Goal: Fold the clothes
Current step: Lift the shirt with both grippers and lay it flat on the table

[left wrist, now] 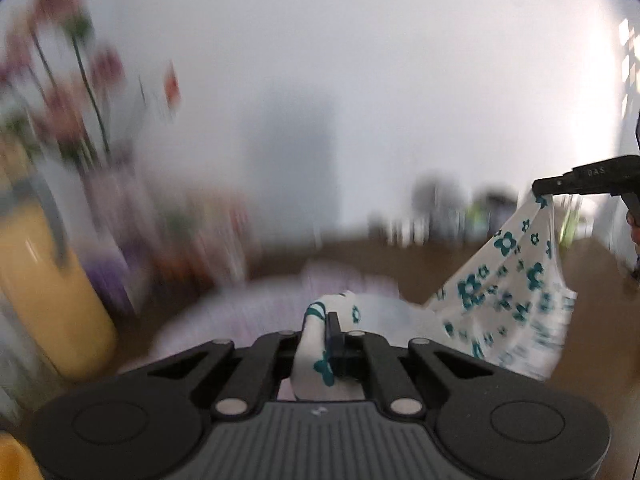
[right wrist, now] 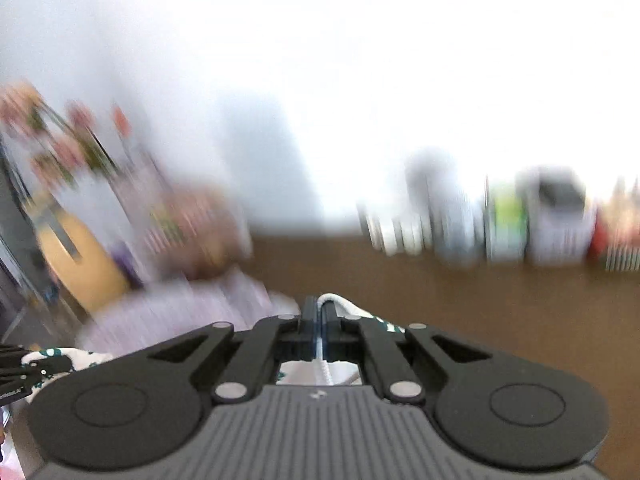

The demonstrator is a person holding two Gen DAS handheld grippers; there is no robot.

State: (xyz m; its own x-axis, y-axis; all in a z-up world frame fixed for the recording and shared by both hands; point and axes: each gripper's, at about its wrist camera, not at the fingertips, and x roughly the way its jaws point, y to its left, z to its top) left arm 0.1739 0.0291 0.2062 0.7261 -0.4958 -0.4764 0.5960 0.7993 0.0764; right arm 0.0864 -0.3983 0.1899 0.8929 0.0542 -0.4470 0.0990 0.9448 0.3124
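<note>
Evidently the step in hand was the lift: both grippers were clamped on the white fabric garment printed with teal flowers (left wrist: 508,280), holding it up off the brown wooden bench (right wrist: 500,320).

Left gripper (left wrist: 326,334): jaws together on a bunched edge of the garment, which passed between them and trailed back beneath the gripper body.

Right gripper (right wrist: 319,316): jaws together on a thin white hem, which showed as a narrow strip between them. In the left wrist view this gripper (left wrist: 538,187) stood up and to the right of the left one, with the cloth hanging from its tip in a slanted sheet down towards the bench.

A pale lilac cloth (left wrist: 256,312) lay on the bench just ahead of the left gripper. Surroundings were blurred; a yellow rounded object (left wrist: 52,304) stood well to the left.

Assessment: no fold was yet made. The next move called for drawing the two held points apart to spread the cloth flat, then lowering it onto a bare part of the bench without either hold slipping.
</note>
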